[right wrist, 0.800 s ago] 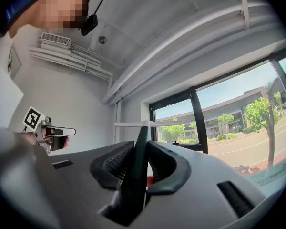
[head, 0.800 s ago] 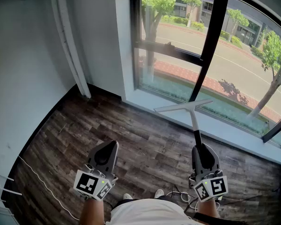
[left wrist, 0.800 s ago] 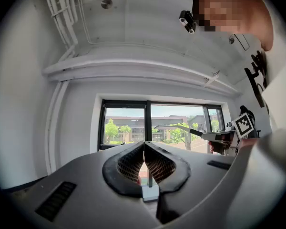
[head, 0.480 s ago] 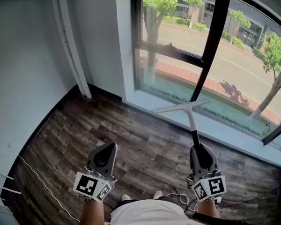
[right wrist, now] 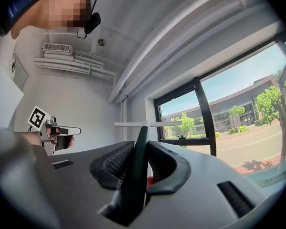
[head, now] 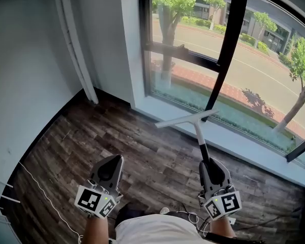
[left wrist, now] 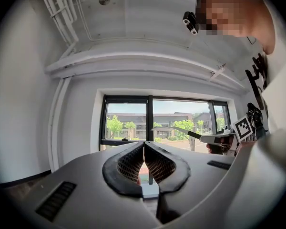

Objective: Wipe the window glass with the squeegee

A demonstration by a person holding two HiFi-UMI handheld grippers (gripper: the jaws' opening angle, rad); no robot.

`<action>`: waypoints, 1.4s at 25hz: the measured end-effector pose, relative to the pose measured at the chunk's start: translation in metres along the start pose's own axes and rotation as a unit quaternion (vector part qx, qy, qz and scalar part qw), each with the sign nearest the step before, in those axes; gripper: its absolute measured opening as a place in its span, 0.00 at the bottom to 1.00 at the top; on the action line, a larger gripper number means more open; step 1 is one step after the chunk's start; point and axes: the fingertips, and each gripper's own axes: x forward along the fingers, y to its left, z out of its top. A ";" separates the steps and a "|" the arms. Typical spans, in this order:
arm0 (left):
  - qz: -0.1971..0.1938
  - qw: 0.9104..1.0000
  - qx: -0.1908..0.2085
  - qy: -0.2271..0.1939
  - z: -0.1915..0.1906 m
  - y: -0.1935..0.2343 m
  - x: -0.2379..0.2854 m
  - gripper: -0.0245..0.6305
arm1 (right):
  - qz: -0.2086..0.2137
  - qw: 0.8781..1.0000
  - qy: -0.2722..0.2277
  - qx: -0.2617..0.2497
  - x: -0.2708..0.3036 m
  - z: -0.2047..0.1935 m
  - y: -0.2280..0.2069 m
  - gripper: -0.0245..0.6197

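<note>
Clamping squeegee [head: 197,133] handle, right tool [head: 207,162] (blade beyond jaws).

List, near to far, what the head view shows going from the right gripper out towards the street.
right gripper, jaws shut on the handle → squeegee → window sill → window glass

Black-framed window [head: 233,34] along the far edge of the dark wood-plank floor [head: 142,146], white sill [head: 234,142] beneath it, white T-shaped squeegee [head: 188,119] held in the right hand-held gripper [head: 207,163], blade before the sill, left hand-held gripper [head: 114,159] well apart at left, thin white cable [head: 46,197] near the floor's left edge.
</note>
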 end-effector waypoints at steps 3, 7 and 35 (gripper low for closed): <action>0.006 1.000 0.006 0.010 0.003 -0.003 0.010 0.07 | 0.001 1.000 0.009 0.024 0.003 -0.012 -0.015 0.19; 0.008 0.999 0.020 0.025 -0.002 0.003 0.027 0.07 | -0.003 0.999 0.010 0.037 0.013 -0.026 -0.031 0.19; -0.063 0.998 0.026 -0.007 -0.020 0.303 0.303 0.07 | -0.100 0.993 0.001 -0.058 0.381 -0.035 -0.077 0.19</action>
